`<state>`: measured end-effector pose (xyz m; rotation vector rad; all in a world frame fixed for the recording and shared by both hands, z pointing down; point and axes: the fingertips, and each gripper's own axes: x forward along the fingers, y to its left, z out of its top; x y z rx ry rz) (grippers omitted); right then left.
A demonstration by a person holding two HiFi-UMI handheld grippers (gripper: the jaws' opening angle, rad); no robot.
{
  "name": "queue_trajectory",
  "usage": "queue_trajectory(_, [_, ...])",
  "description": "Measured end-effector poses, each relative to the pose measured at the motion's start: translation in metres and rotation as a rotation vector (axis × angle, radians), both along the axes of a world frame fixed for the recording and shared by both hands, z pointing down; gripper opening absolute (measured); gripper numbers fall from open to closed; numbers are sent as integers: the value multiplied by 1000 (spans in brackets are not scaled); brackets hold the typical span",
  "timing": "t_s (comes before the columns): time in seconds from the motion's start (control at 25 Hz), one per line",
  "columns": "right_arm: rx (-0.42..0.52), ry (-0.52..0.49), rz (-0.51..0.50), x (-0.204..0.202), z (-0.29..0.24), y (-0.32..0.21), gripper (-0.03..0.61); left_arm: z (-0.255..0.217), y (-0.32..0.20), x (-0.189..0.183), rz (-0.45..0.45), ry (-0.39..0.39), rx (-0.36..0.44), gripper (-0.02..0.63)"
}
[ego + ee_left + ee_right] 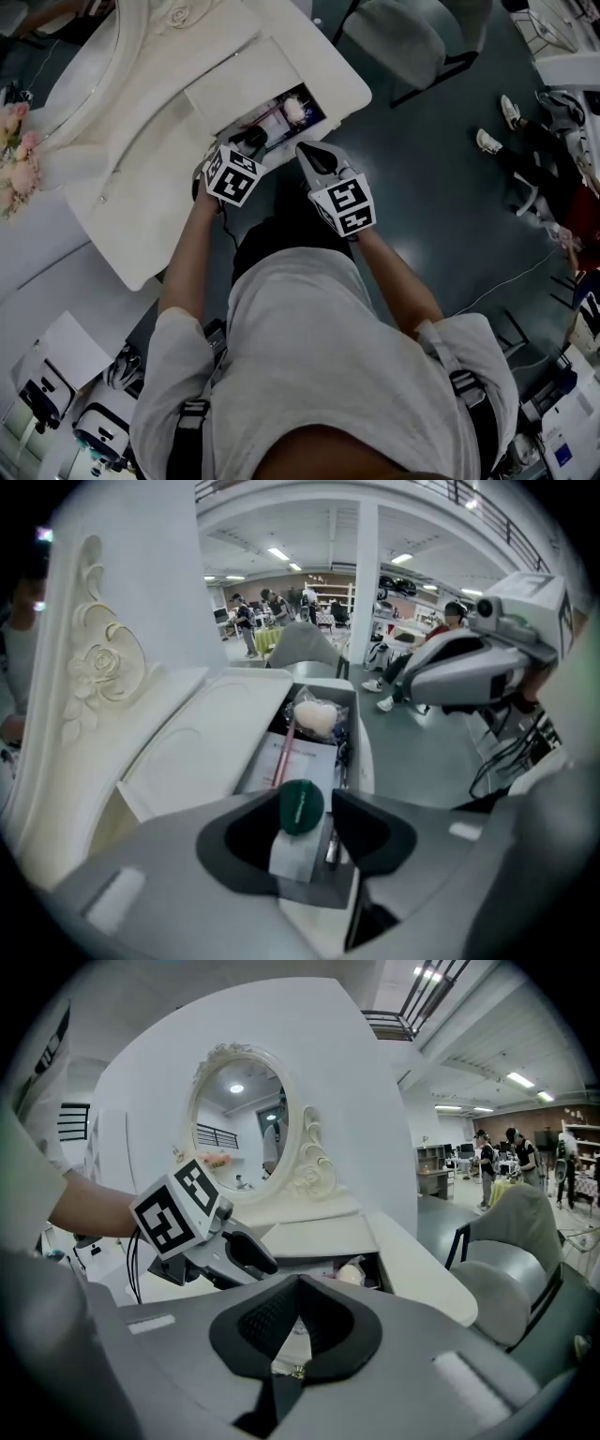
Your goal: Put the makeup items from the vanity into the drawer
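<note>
the white vanity (141,141) has its drawer (361,733) pulled open. the left gripper (251,141) points down into it, jaws spread wide – a green-capped tube (300,808) shows in the gap, with no pad pressing on it. the right gripper (298,1283) hangs just beside, jaws pressed together on nothing. further back in the drawer lie a white puff (317,716) and a pink stick (284,752).

Head view was dim and underexposed. The white vanity (141,112) read brightest, and the dark floor (422,187) carried a faint sheen. Both gripper views were brighter, lit by ceiling strip lights (281,553). They showed strong fisheye bending, black corners and soft, blurred near foregrounds.
</note>
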<state>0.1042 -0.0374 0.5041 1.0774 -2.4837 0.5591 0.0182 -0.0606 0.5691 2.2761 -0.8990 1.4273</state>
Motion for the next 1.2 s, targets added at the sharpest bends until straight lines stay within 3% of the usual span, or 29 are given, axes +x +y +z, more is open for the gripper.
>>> queue_trajectory(0.24, [29,-25,-49,-29,-18,-4,-2,-52,-2,-8,-148,119,189,165])
queue_trajectory(0.32, [42,-21,-95,-45,-23,3,-2,-78,5,-20,-240,172,294,104])
queue_trajectory(0.4, [61,-20,-142,-62,-29,12,-2,-103,16,-36,-369,250,406,3])
queue_trajectory(0.52, [121,-63,-176,-82,-45,12,-2,-127,29,-64,-559,328,532,3])
queue_trajectory(0.68, [151,-140,-151,-94,-80,34,-2,-163,67,-79,-706,410,593,3])
queue_trajectory(0.88, [245,-185,-158,-109,-134,68,-2,-222,114,-73,-737,454,681,3])
queue_trajectory(1.08, [294,-228,-145,-93,-176,106,-2,-236,156,-54,-745,536,694,3])
queue_trajectory(1.2, [318,-204,-155,-86,-187,120,-2,-239,165,-48,-746,538,690,3])
